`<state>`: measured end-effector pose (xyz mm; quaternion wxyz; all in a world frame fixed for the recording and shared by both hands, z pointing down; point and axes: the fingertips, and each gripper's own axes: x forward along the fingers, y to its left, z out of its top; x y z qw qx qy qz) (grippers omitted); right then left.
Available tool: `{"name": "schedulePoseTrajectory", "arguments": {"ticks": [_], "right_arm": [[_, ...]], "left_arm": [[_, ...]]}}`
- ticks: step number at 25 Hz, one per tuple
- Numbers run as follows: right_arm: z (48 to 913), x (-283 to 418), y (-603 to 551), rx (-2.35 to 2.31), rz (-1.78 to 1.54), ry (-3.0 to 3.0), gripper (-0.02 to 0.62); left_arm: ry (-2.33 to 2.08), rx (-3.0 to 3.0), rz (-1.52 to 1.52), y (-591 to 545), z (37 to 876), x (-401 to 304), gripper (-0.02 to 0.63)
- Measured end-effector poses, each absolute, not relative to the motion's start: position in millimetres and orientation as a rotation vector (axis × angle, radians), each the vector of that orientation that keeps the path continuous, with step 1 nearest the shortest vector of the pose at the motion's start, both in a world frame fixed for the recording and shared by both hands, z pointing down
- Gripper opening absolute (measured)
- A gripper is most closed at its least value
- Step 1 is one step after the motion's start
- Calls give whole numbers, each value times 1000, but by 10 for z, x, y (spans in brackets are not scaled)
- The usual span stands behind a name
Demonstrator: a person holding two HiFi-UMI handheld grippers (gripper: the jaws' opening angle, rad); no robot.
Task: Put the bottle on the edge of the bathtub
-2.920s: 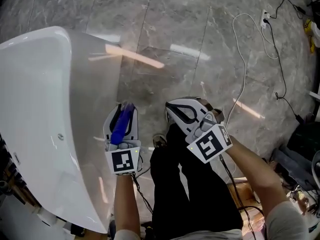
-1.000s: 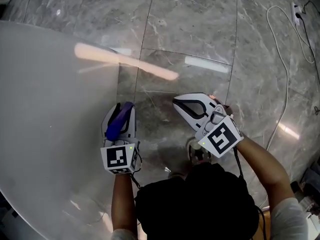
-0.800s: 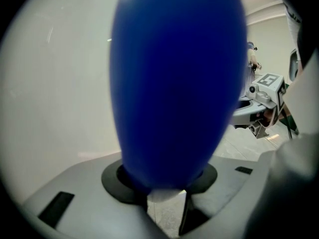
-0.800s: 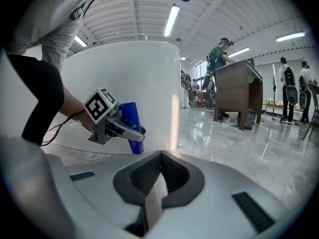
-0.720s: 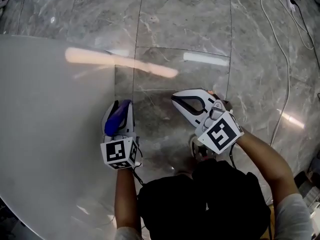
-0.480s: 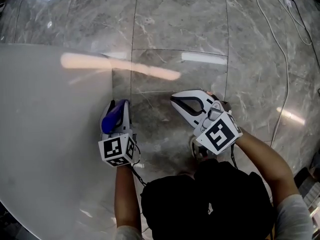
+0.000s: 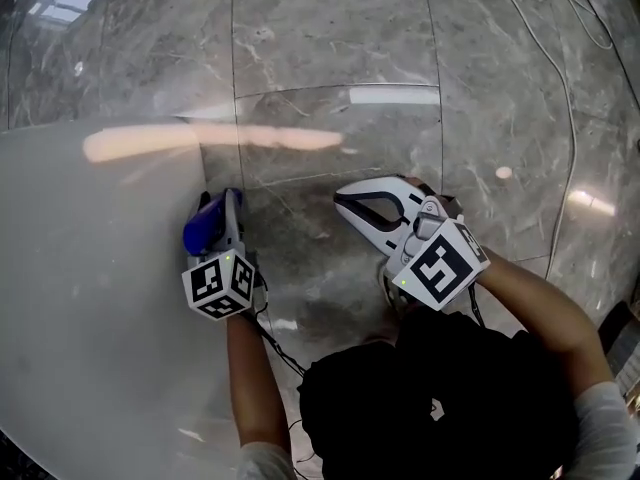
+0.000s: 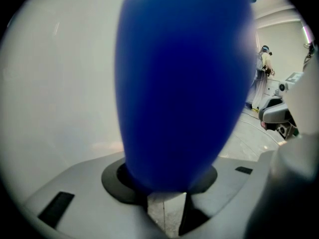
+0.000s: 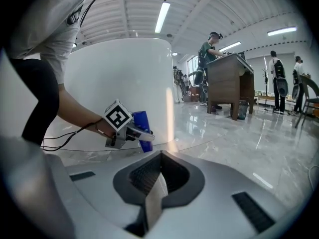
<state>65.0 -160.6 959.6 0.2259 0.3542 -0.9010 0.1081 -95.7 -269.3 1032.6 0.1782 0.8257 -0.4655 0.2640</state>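
Head view: your left gripper (image 7: 219, 206), jaws wide and clamped on the blue bottle (image 7: 200, 231), just beside the white bathtub (image 7: 90, 288) outer wall. Your right gripper (image 7: 342, 196), jaws together, empty, well apart.
Left gripper view: bottle fills the jaws; its contents cannot be seen.
Right gripper view: bottle roughly upright, low by the tub wall, not on its edge.

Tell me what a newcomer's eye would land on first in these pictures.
The blue bottle stands out first. It is clamped in the left gripper, low beside the outer wall of the big white bathtub. Next comes the right gripper, shut and empty, over the glossy grey marble floor to the right.
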Motion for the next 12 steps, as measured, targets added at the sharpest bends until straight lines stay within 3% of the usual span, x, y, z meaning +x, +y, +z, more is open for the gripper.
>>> {"name": "schedulePoseTrajectory", "arguments": {"ticks": [12], "right_arm": [[9601,717,-1560,985,318,-2486,6]], "left_arm": [[-1324,2331,776,-2846,10433,-898,170]]}}
